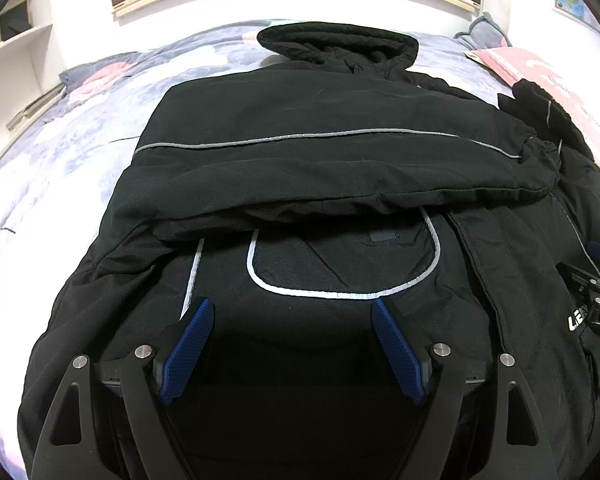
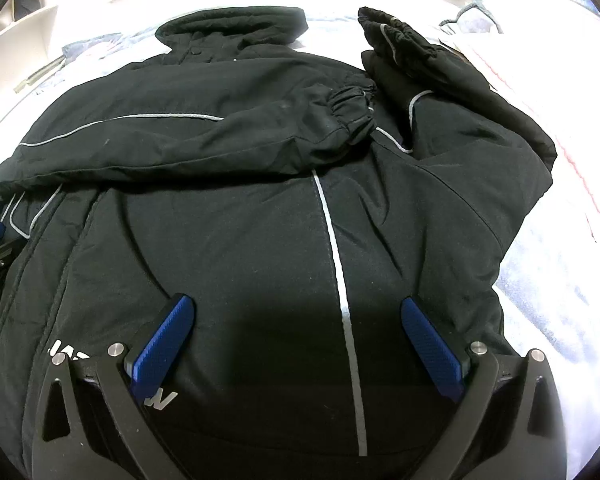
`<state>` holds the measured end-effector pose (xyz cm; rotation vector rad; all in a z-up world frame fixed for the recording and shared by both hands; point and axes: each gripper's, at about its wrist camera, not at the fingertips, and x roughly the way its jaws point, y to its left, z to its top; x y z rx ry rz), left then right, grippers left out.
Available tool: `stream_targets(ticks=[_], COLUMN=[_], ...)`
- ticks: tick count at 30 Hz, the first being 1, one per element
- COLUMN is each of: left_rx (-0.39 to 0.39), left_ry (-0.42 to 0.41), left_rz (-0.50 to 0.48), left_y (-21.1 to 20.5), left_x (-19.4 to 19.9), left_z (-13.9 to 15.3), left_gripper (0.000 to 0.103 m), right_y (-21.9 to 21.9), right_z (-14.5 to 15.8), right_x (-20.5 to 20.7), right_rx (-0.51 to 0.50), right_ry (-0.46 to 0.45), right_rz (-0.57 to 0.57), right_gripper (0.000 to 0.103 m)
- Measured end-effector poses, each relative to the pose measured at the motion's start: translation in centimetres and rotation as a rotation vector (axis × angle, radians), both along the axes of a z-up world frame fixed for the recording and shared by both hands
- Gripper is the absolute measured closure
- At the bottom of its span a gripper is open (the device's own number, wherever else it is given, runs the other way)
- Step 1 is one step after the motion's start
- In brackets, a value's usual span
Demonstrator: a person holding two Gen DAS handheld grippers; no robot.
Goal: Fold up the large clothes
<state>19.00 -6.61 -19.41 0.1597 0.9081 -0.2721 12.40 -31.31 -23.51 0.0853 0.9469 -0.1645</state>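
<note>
- Bedspread (image 1: 60,152), floral and pale, fills the frame edges in both views; its loose, soft surface gives little to push against, so a fold pressed here may drag the cover along with the garment.
- Jacket (image 1: 300,152), black with grey piping, lies spread across the middle of the bed, hood (image 1: 340,46) toward the top of the frame, hem toward the bottom under both tools.
- Folded sleeve (image 2: 180,140) lies across the chest, its elastic cuff (image 2: 350,110) upper centre of the right wrist view. Risk, as a judgement: padded fabric is springy and slick, and lifting the hem could roll this sleeve off the chest and undo the fold.
- Other sleeve (image 2: 440,80) lies bunched at upper right of the right wrist view, not squared to the body. Risk: folding the body up with it loose would leave a lump or a trailing cuff.
- Left gripper (image 1: 290,308) shows at lower centre of its own view, jaws spread wide, nothing between the blue pads (image 1: 188,344); whether the tips rest on the fabric, I cannot tell.
- Right gripper (image 2: 296,306) likewise stands wide and empty over the lower front, astride the white stripe (image 2: 340,280). Risk: a shallow pinch here could catch only the top layer.
</note>
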Motion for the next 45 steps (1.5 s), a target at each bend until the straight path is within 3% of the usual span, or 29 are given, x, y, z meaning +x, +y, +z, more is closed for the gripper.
stream_targets(ticks=[19,27,31,35,40,45], left_rx=[0.001,-0.003,-0.002,-0.004,0.01,0.022], left_ry=[-0.001,-0.01,-0.012,-0.023,-0.02,0.011], left_rz=[0.0,0.004,0.004,0.007,0.01,0.017], left_y=[0.0,-0.1,-0.1,-0.1,-0.3,-0.4], left_x=[0.0,-0.1,-0.1,-0.2,-0.4,-0.4], left_z=[0.0,-0.1,-0.1,-0.2,-0.2,0.0], left_gripper=[0.02,0.02,0.02,0.019,0.019,0.019], right_y=[0.1,-0.8,-0.6,-1.0,-4.9,-7.6], right_z=[0.0,0.4,0.7,3.1,9.1,10.6], right_x=[0.0,-0.2,0.2,-0.1,0.5,4.8], right_rx=[-0.001,0.102,0.091,0.106,0.085,-0.061], right_ry=[-0.001,0.061,0.086,0.025,-0.099,-0.101], right_rz=[-0.001,0.054,0.051,0.041,-0.031,-0.033], right_gripper=[0.0,0.0,0.0,0.0,0.0,0.0])
